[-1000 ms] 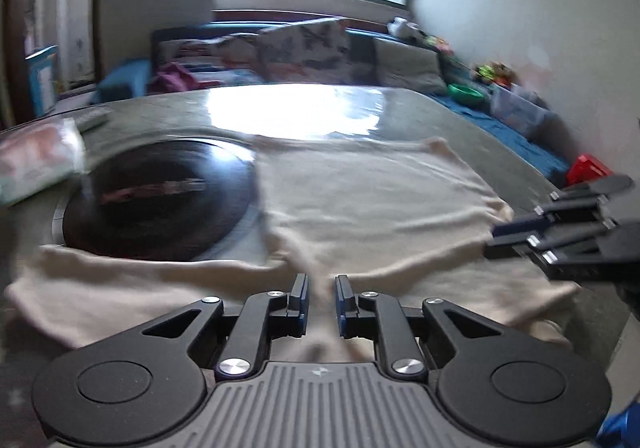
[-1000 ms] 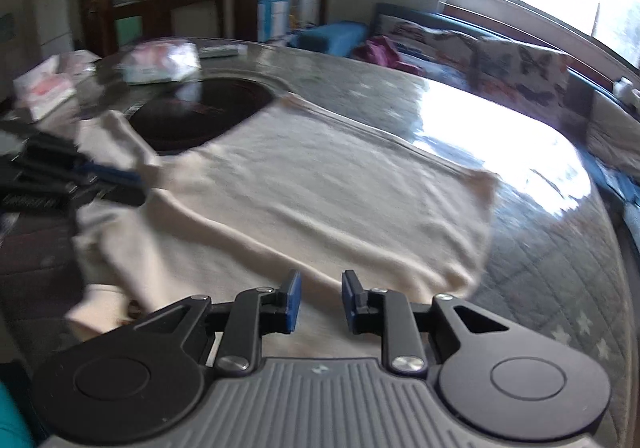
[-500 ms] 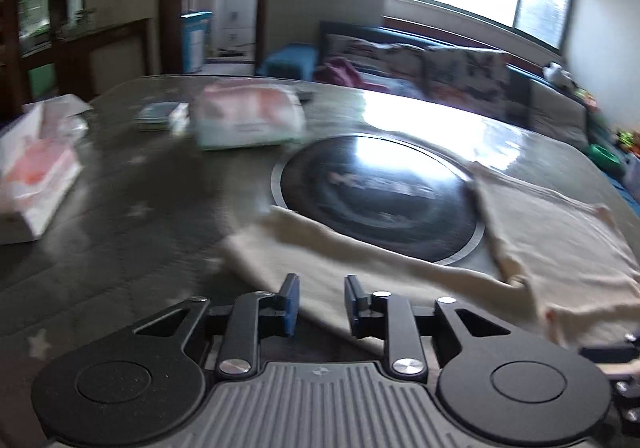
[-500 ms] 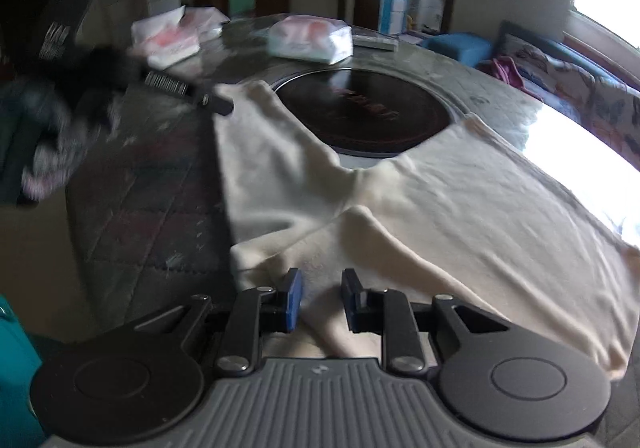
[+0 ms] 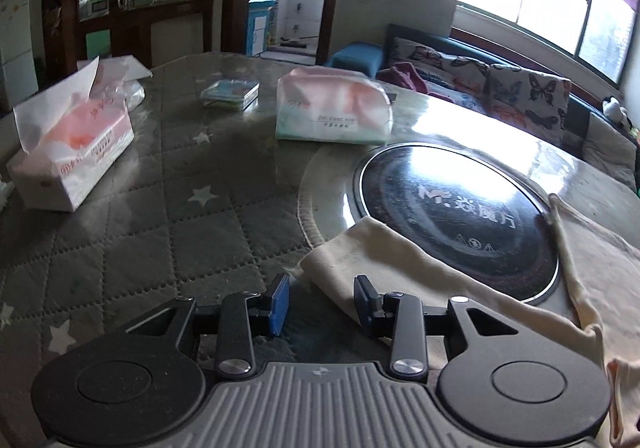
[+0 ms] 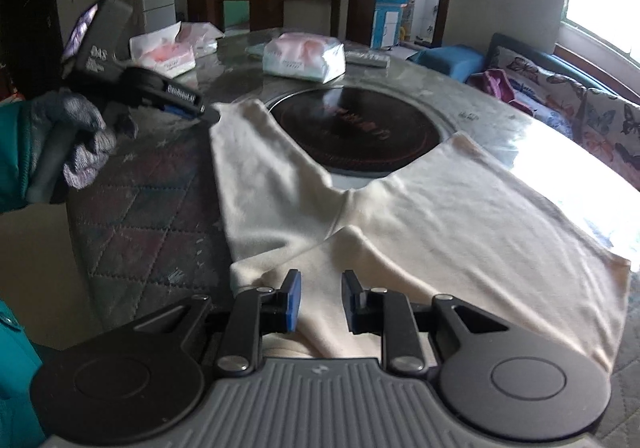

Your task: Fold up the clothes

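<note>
A cream long-sleeved top [image 6: 420,215] lies spread on the table, one sleeve [image 6: 256,175] running left past the round black hob. In the left wrist view the sleeve's cuff [image 5: 344,256] lies just ahead of my left gripper [image 5: 322,300]. Its jaws are opening, and the cuff's edge reaches the right finger [image 5: 364,300] without being pinched. The right wrist view shows that left gripper [image 6: 208,112] in a gloved hand [image 6: 80,135], tips at the cuff. My right gripper [image 6: 320,300] hovers over the near fold of the top, jaws a little apart, cloth beneath them.
A black round hob [image 5: 460,215] is set into the quilted table cover [image 5: 160,207]. Behind it are a soft tissue pack [image 5: 334,109], a tissue box [image 5: 76,151], a small flat box [image 5: 230,89] and a remote [image 6: 366,57]. A sofa [image 5: 520,87] stands under the window.
My left gripper swung left from the top's body to the sleeve cuff, and its jaws widened. The right gripper turned left along the near edge of the top, its gap unchanged.
</note>
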Available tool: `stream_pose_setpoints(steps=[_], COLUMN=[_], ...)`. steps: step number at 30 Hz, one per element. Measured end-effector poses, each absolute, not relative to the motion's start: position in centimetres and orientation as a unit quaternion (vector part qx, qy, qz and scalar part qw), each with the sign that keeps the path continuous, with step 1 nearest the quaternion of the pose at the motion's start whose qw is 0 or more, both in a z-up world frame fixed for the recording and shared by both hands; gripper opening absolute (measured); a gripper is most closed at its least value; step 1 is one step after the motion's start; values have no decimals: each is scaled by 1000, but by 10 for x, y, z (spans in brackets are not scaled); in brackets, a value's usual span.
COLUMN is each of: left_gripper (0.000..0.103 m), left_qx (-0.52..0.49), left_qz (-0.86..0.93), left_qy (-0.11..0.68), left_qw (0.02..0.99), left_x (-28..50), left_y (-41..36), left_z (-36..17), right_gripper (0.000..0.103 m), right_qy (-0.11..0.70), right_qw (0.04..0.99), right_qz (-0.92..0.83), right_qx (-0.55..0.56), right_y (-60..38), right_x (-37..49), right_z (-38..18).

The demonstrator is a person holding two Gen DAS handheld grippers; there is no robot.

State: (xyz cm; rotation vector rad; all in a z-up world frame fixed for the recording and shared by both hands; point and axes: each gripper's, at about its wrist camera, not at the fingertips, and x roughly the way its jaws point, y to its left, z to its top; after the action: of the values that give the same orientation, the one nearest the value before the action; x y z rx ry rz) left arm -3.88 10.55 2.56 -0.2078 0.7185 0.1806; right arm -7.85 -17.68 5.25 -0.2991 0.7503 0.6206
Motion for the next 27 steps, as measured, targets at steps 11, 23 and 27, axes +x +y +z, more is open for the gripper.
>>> stream_pose_setpoints(steps=[11,23,27], left_gripper=[8,5,5], left_qx=[-129,-120,-114], left_qz=[86,-182,-287], left_qy=[334,250,247], left_qw=[930,943,918], left_x=[-31,-59,-72], left_y=[111,-11,-66], left_z=[25,116,126], right_gripper=[22,22,22], right_qy=[348,338,342], right_qw=[893,925,929], right_qz=[259,165,135], right_qx=[-119,-58,-38], right_y=[-203,-271,-295], right_x=[-82,-93,-98], right_z=[63,69,67])
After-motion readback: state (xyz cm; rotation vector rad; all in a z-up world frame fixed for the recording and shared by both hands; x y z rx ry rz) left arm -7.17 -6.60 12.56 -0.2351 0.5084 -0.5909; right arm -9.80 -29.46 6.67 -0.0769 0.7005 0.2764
